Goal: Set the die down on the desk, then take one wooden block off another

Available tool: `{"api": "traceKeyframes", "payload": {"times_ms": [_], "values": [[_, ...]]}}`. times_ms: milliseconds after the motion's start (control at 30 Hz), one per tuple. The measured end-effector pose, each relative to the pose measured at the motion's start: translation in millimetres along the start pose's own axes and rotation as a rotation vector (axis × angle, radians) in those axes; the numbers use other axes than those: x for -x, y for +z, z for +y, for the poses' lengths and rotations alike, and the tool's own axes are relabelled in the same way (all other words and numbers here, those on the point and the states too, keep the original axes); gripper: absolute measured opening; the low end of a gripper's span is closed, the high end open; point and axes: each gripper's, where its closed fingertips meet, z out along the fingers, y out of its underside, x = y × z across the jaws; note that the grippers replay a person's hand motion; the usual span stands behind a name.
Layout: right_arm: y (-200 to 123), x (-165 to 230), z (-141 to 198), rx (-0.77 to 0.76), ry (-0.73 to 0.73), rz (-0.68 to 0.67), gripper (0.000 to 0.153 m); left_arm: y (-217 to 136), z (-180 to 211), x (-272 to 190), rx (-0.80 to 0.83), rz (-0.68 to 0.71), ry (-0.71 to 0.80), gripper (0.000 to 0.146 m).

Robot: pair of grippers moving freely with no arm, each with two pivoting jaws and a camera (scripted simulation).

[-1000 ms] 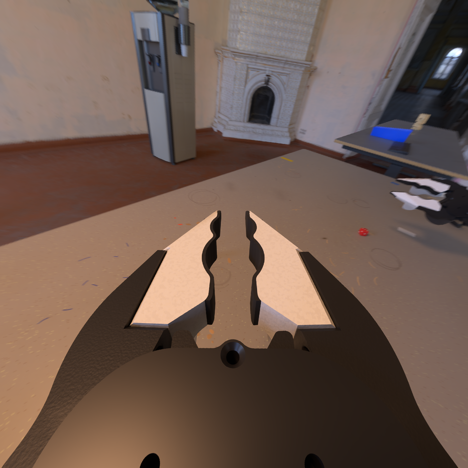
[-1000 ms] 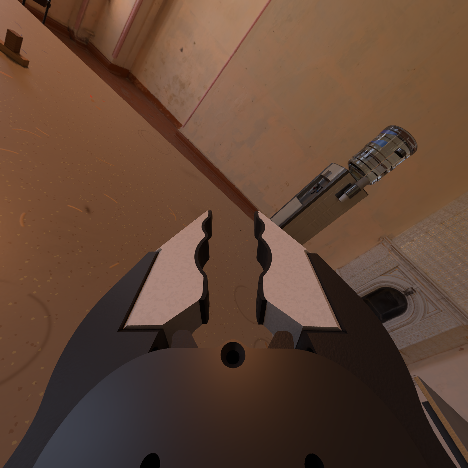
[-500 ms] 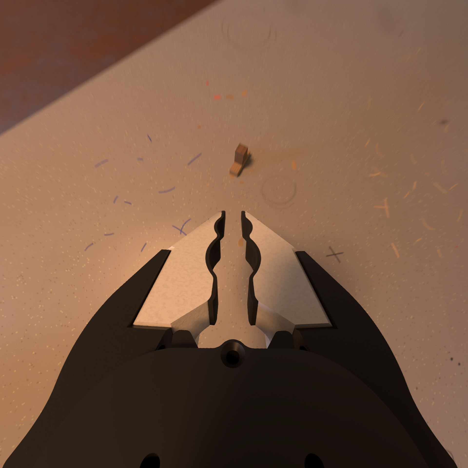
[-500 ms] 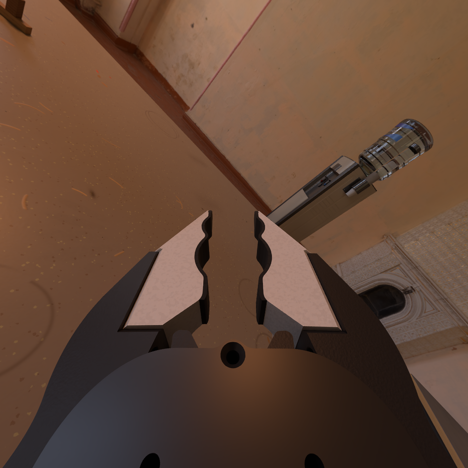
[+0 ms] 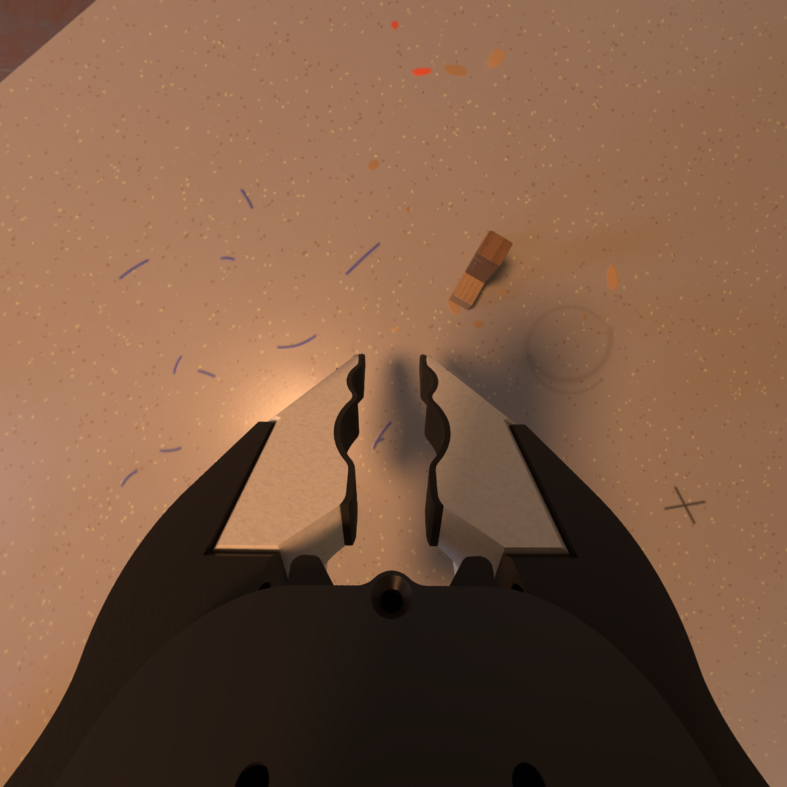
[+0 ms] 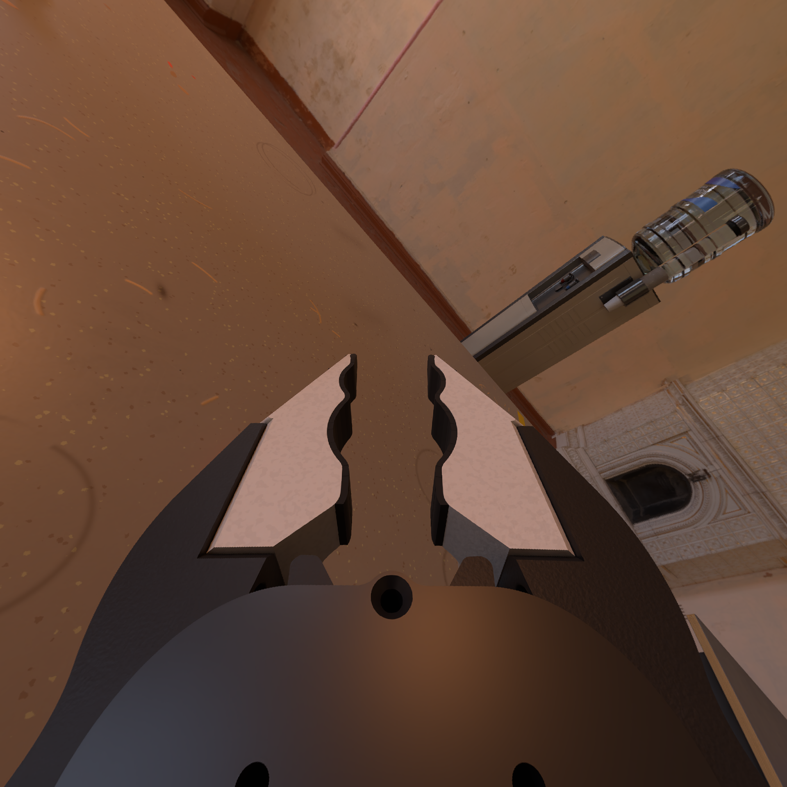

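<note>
Two stacked wooden blocks point(image 5: 481, 267) lie on the speckled desk point(image 5: 213, 149) in the left wrist view: a light flat plank with a smaller, darker block on its middle. My left gripper point(image 5: 392, 357) points down at the desk, open and empty. The blocks lie a short way ahead and to the right of its fingertips. My right gripper point(image 6: 392, 357) is open and empty, rolled sideways low over the desk point(image 6: 127, 255). The die is in neither view.
The desk bears pen strokes, paint flecks, a ring stain point(image 5: 568, 347) and a cross mark point(image 5: 685, 504). Its edge and the red floor show at the top left point(image 5: 21, 30). The right wrist view shows a water cooler point(image 6: 575, 306), a fireplace point(image 6: 647, 494) and another table's edge point(image 6: 745, 702).
My left gripper tipped down from the room to the desk, came closer to the blocks, and its jaws widened. The right gripper shifted a little, and the blocks left its view's top-left corner.
</note>
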Motion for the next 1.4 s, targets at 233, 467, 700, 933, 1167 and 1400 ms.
{"api": "traceKeyframes", "payload": {"times_ms": [233,467,700,933,1167,1400], "values": [[4.0,3.7,2.7,0.015,-0.014,-0.007,0.032,10.4,-4.3,-9.9,-0.001,0.094,-0.014,0.029],[8.3,7.7,4.3,0.030,-0.031,-0.015,0.031,-0.6,15.3,-20.7,0.050,0.158,-0.013,0.031],[10.2,2.8,10.0,0.056,-0.025,0.011,0.030,-23.1,26.9,-23.2,0.059,0.159,0.025,0.032],[9.9,-3.6,14.9,0.078,-0.024,0.044,0.030,-40.3,31.5,-26.2,0.059,0.143,0.080,0.032],[9.6,-5.1,15.6,0.090,-0.034,0.059,0.030,-51.4,45.1,-10.1,0.170,0.004,0.192,0.032],[8.5,-7.1,17.5,0.103,-0.052,0.079,0.029,-62.6,48.4,4.7,0.231,-0.110,0.263,0.033]]}}
